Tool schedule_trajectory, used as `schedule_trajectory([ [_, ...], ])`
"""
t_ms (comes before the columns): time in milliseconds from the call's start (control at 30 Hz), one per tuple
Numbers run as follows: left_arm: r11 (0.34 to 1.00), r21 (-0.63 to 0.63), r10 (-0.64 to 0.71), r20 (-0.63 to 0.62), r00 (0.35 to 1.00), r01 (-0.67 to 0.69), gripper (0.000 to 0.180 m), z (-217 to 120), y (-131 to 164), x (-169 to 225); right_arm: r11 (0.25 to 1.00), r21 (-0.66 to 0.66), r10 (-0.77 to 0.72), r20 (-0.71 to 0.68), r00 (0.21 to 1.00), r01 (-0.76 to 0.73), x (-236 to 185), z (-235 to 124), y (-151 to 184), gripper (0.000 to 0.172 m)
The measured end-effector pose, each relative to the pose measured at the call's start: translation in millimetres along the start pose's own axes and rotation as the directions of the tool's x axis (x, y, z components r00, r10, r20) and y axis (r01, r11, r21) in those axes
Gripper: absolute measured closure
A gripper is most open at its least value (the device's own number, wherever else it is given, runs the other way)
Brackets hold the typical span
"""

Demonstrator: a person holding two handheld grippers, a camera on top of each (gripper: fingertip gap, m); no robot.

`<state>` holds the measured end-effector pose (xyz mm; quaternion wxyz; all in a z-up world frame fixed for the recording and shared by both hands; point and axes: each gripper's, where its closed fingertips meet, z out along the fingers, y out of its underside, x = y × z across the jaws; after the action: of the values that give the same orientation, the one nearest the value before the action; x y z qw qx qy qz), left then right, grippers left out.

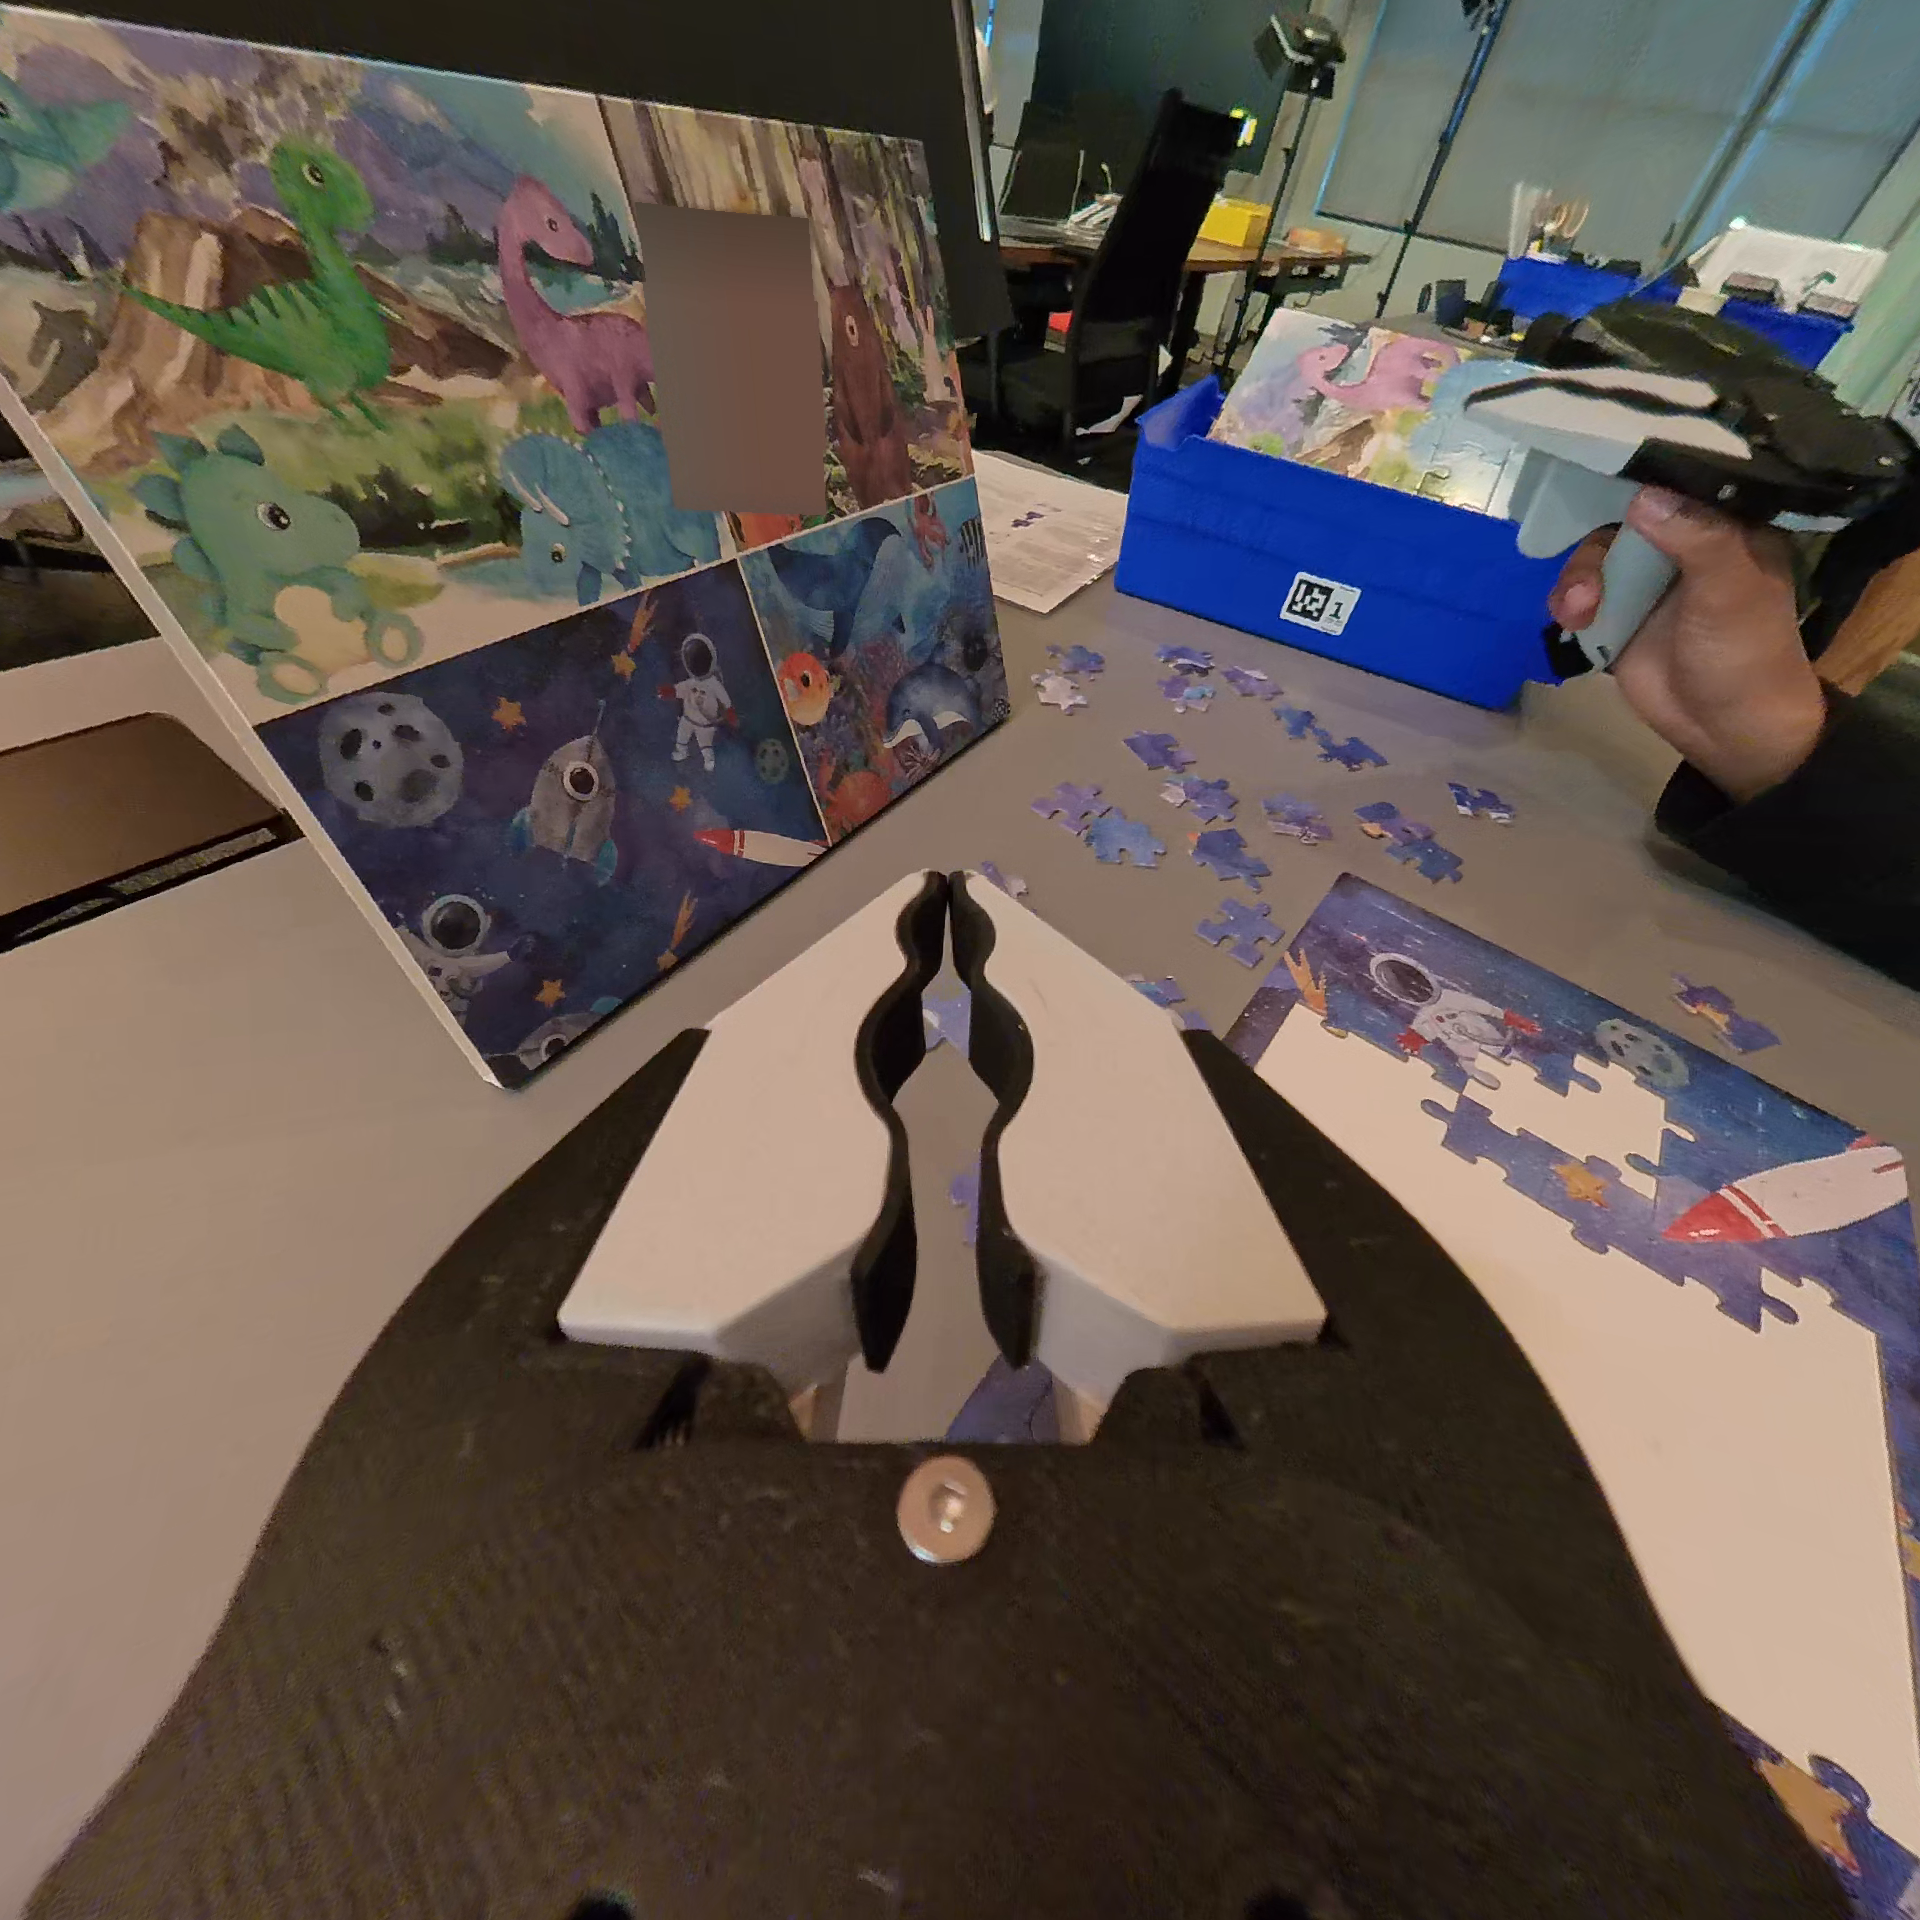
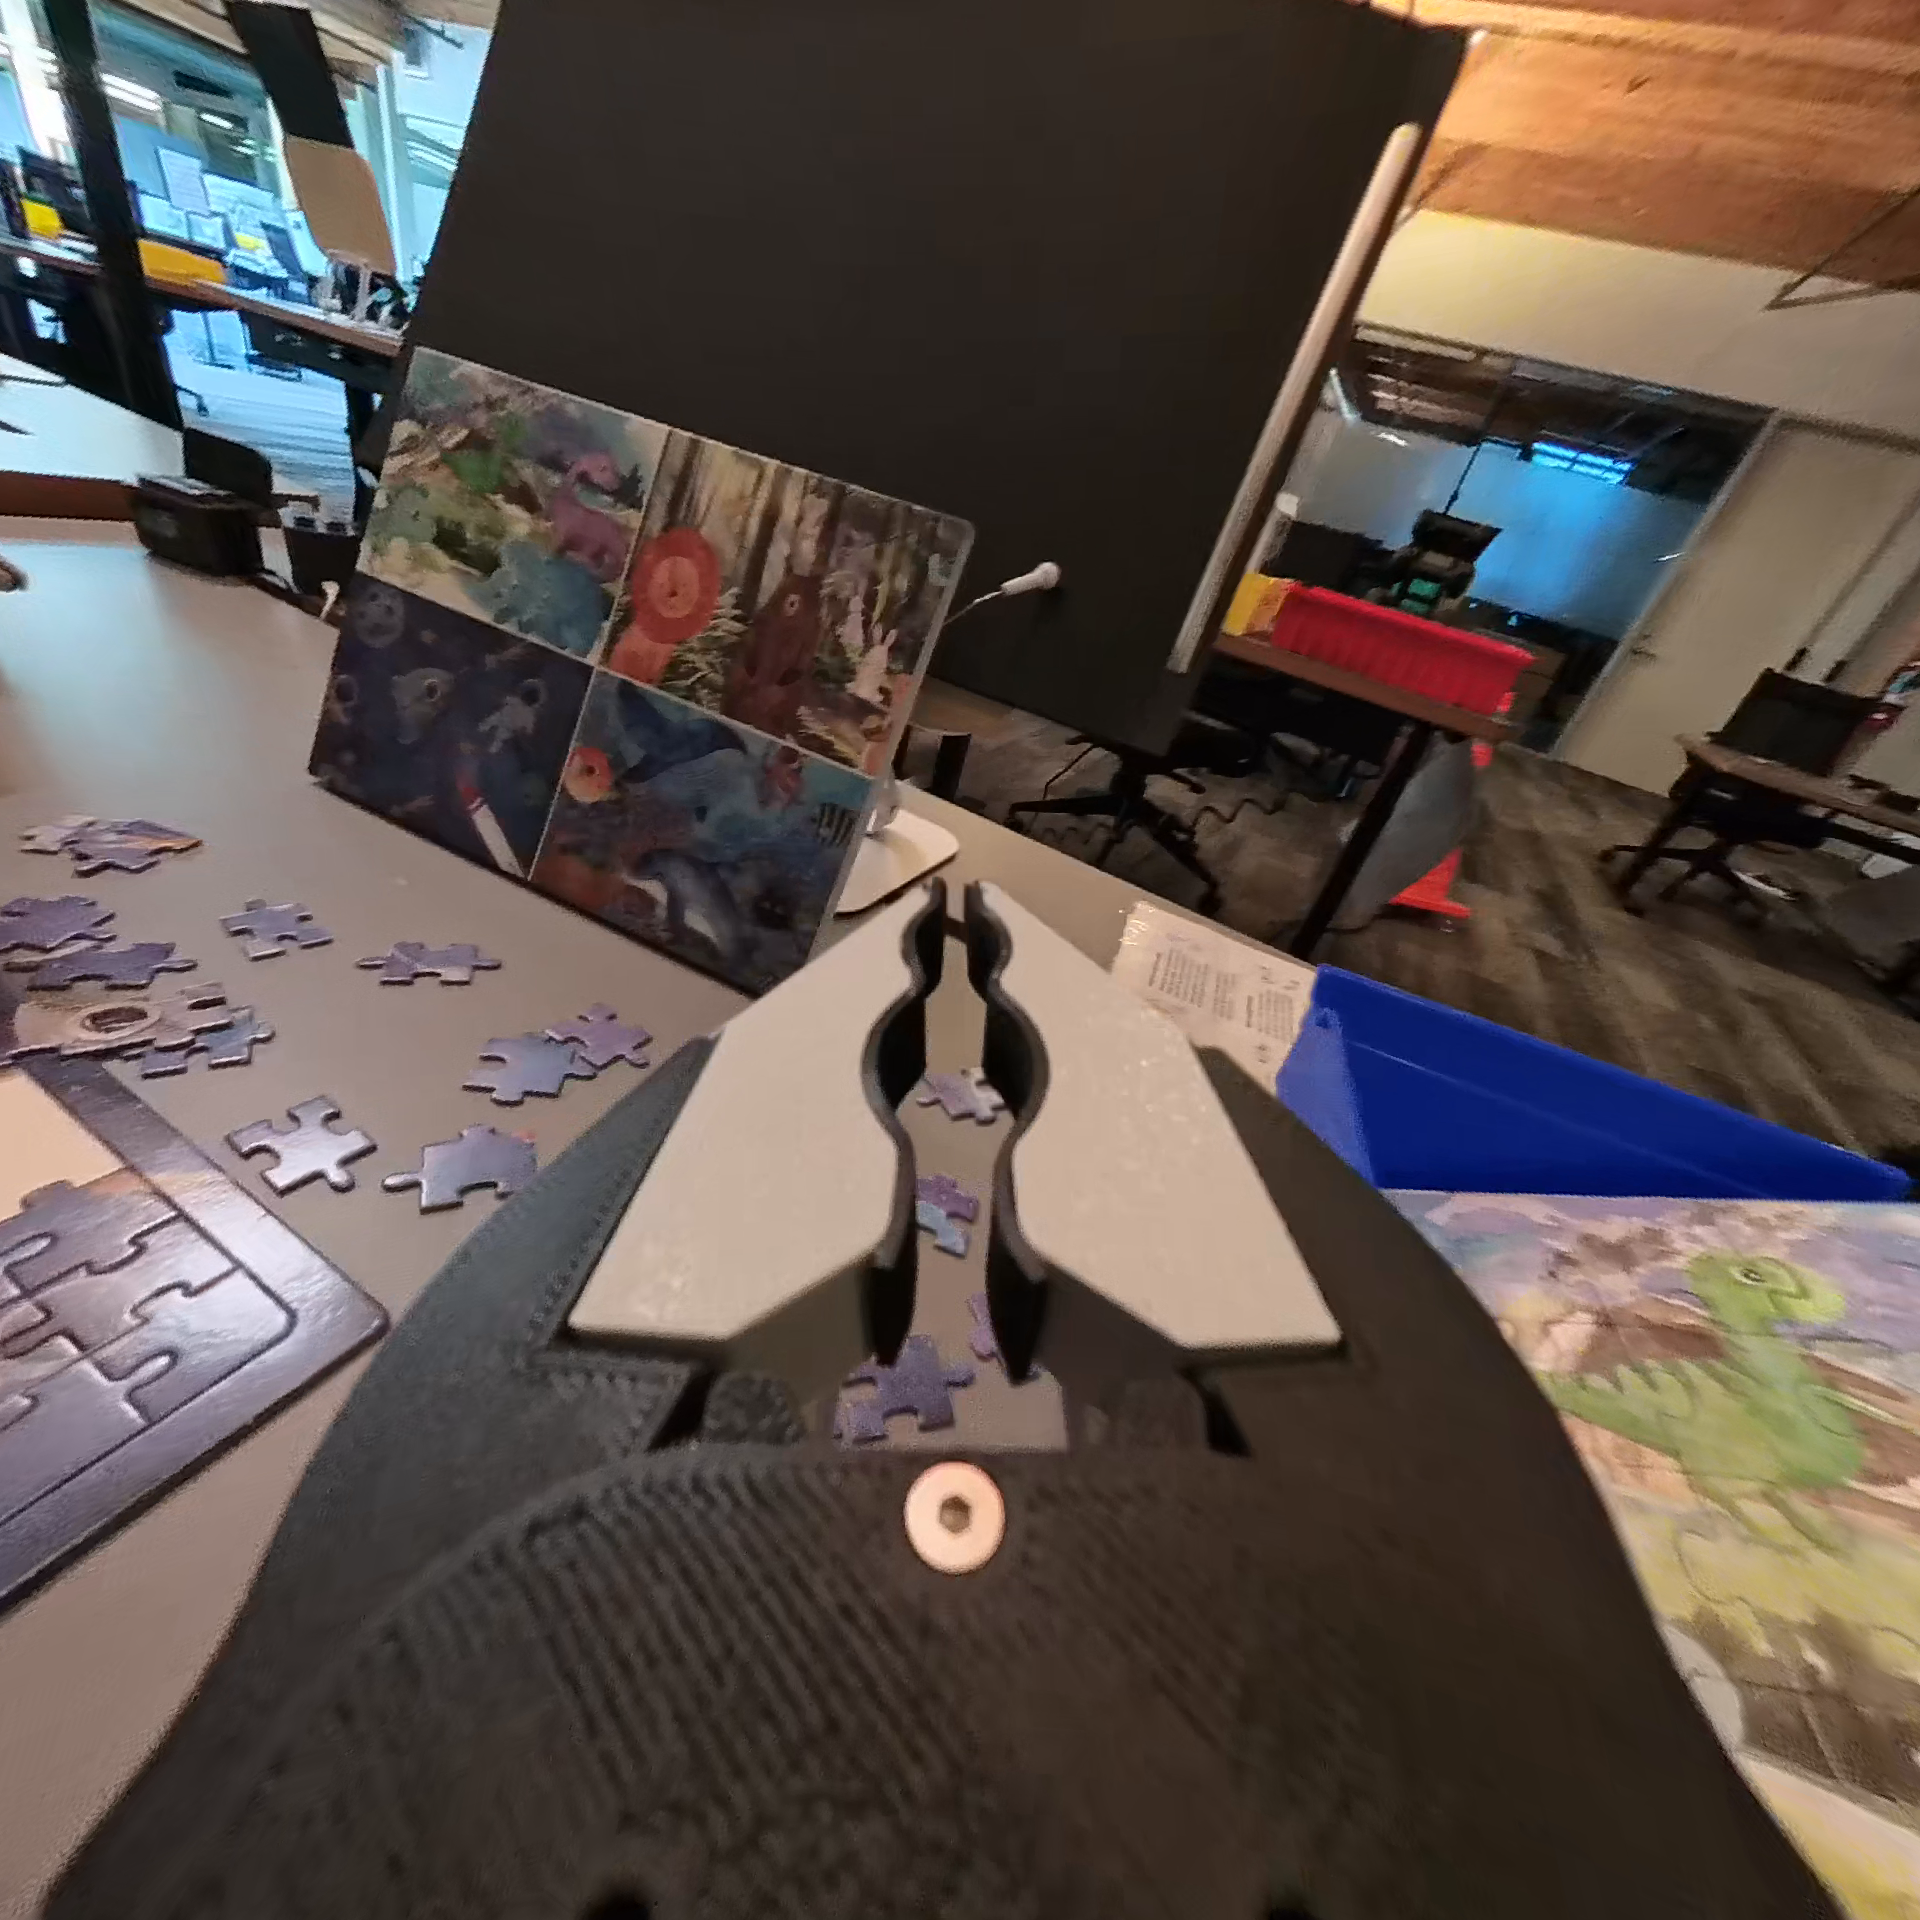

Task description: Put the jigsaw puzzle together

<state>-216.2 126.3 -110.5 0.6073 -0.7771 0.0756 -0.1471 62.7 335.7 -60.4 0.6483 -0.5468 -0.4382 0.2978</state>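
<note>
Left tongs (image 1: 948, 883) pinched empty over loose puzzle pieces (image 1: 1226, 852); right tongs (image 2: 954, 902) narrow (nothing held).

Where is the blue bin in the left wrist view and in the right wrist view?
Left wrist view: blue bin upper right, behind the loose pieces.
Right wrist view: blue bin right of centre, beside the fingers.
Shared landmark: the standing picture board.
</note>
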Motion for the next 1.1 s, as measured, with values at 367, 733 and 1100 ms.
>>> schedule_trajectory([
  [367,0.995,-0.082,0.053,0.046,0.998,-0.049,0.18,7.8,16.0,-8.3,0.996,-0.092,-0.014,0.048,0.999,0.018,-11.9,12.2,21.5,0.166],
  [733,0.994,-0.09,0.07,0.065,0.995,-0.064,0.177,8.7,17.0,-10.3,0.998,-0.052,0.025,0.007,1.0,-0.024,2.5,5.9,15.1,0.166],
  [1100,0.999,-0.031,0.018,0.158,0.987,-0.014,0.172,-10.2,9.1,-40.8,0.995,-0.041,0.087,0.012,0.996,-0.087,6.3,4.4,16.2,0.163],
])
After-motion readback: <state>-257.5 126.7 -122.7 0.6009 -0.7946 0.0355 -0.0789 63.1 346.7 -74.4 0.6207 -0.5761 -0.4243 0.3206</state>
